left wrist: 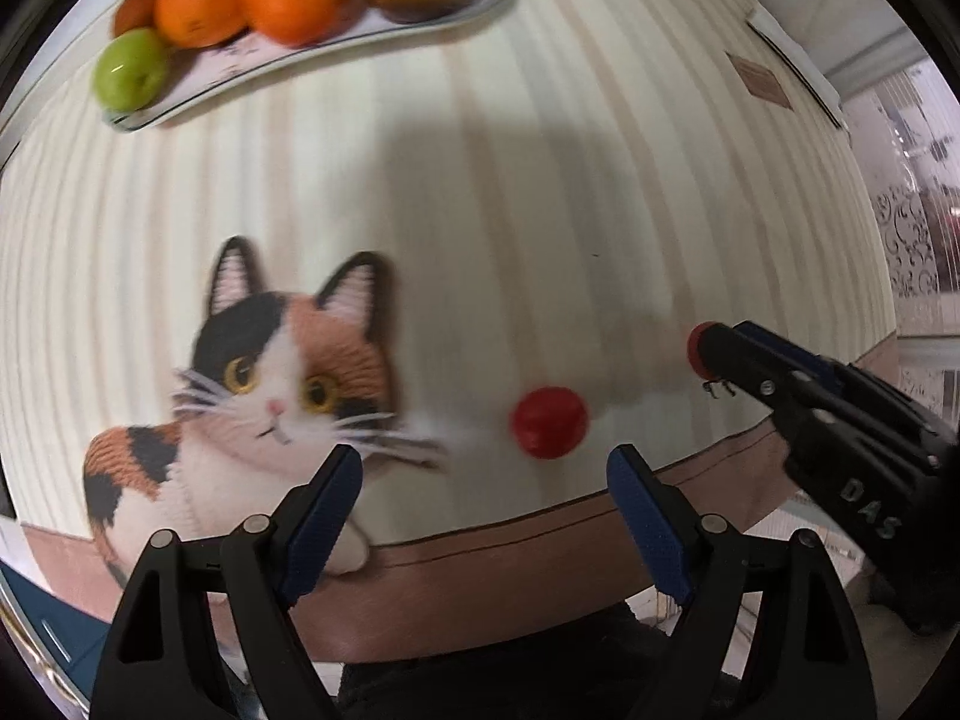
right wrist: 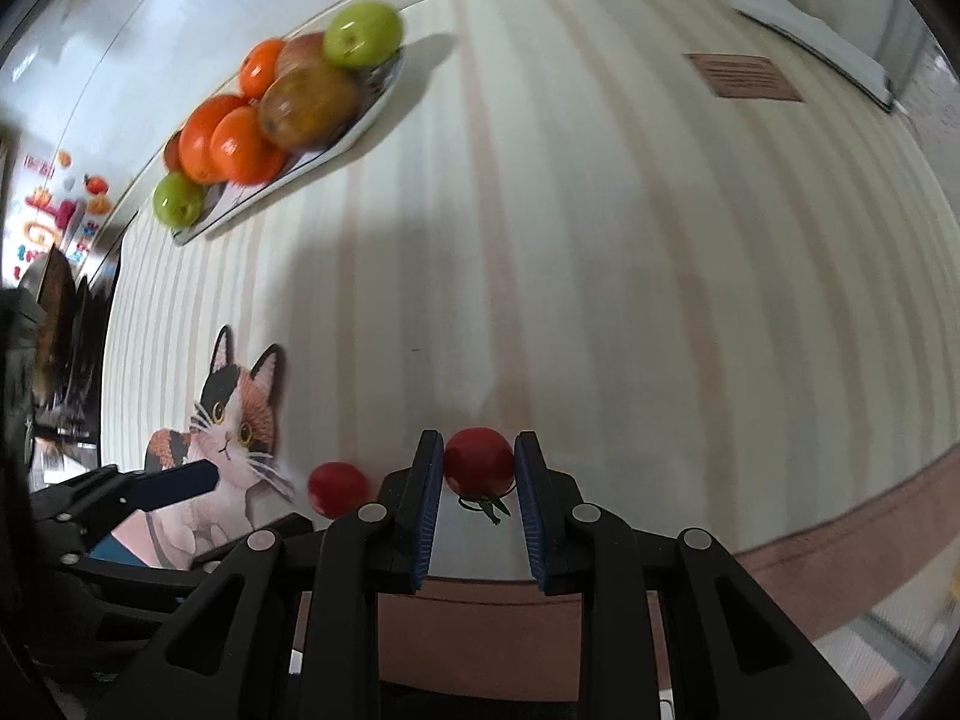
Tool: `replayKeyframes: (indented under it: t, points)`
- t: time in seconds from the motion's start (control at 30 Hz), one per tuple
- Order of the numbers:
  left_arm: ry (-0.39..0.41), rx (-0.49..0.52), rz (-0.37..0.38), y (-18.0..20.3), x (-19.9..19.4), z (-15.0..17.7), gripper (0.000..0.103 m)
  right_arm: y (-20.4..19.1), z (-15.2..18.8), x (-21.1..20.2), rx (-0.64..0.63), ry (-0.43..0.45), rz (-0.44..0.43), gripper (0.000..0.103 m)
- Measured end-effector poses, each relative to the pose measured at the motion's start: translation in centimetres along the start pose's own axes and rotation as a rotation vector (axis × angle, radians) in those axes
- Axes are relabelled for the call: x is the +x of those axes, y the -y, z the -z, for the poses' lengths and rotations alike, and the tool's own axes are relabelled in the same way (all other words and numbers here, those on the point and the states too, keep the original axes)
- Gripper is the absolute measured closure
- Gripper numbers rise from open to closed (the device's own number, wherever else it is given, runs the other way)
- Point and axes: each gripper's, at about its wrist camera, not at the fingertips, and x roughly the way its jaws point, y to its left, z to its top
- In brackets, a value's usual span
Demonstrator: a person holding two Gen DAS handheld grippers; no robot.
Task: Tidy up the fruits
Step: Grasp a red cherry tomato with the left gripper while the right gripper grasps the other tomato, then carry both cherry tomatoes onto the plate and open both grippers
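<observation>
Here, round glossy tomato (right wrist: pixel 478 459) on striped cloth (right wrist: pixel 600 240).

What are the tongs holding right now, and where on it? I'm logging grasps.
Right tongs clamp a small red tomato across its sides, stem toward the camera. Left tongs hold nothing.

Two small red tomatoes sit near the counter's front edge: one (right wrist: pixel 479 461), its green stem pointing toward the edge, is pinched between blue pads; the other (left wrist: pixel 549 422) lies loose just beside it on the striped cloth. Farther back, a plate (right wrist: pixel 366 111) holds oranges (right wrist: pixel 231 141), green apples (right wrist: pixel 362 34) and a brownish fruit (right wrist: pixel 309 103), piled together.
</observation>
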Motion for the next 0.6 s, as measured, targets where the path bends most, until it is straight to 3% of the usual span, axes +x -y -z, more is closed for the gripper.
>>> replayKeyframes:
  t: [0.23,0.27,0.3,0.4,0.6]
  points:
    - [-0.008,0.045,0.014,2.5,1.7,-1.7,0.046,1.8,0.6,-0.6,0.045,0.004,0.011,0.076]
    - [-0.006,0.054,0.015,2.9,1.8,-1.8,0.051,1.9,0.7,-0.6,0.053,0.003,0.01,0.076]
    - [-0.005,0.059,0.014,3.1,2.0,-1.9,0.062,2.1,0.8,-0.7,0.057,0.004,0.011,0.076]
    - [-0.005,0.075,0.018,3.7,2.5,-2.9,0.075,2.3,0.9,-0.9,0.064,0.007,0.014,0.076]
    - [0.031,0.025,0.053,3.3,2.6,-3.6,0.076,1.6,0.2,-1.5,0.051,0.023,0.012,0.076]
